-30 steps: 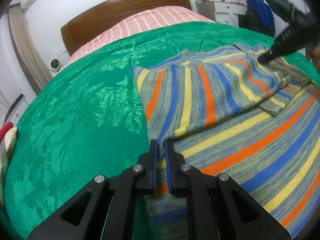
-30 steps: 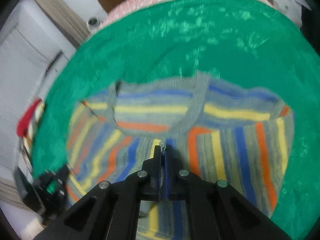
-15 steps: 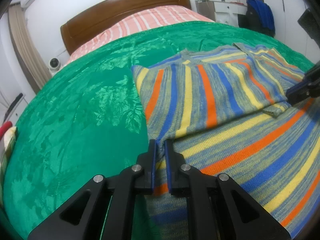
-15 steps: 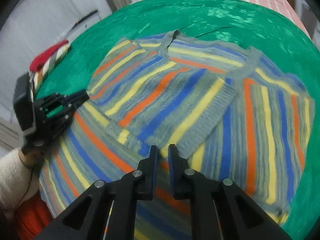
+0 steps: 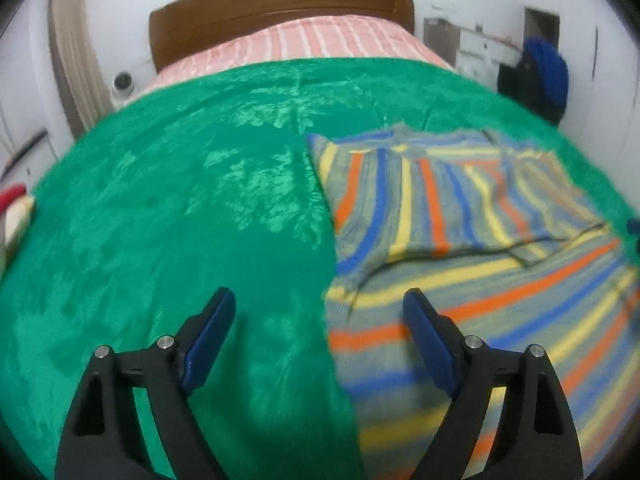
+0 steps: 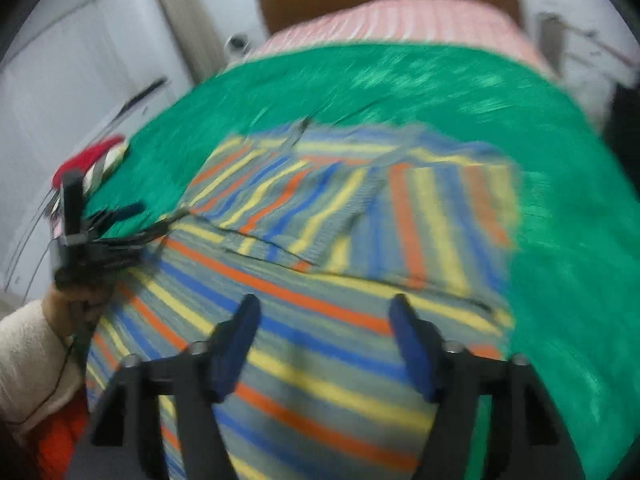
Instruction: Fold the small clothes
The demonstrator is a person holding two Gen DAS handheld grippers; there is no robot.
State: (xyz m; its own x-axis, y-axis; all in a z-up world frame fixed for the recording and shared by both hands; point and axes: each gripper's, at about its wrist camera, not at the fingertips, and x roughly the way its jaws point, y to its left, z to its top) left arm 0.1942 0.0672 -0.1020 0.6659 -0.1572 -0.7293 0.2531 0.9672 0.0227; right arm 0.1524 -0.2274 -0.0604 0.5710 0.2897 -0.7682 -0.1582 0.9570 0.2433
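One striped sweater [image 5: 460,208] lies on one green blanket [image 5: 180,216]. Two grippers are out, the left gripper [image 5: 318,312] and the right gripper [image 6: 324,316], each with two fingers. One wooden headboard [image 5: 280,4] stands behind, and one small white camera [image 5: 123,82] beside it.
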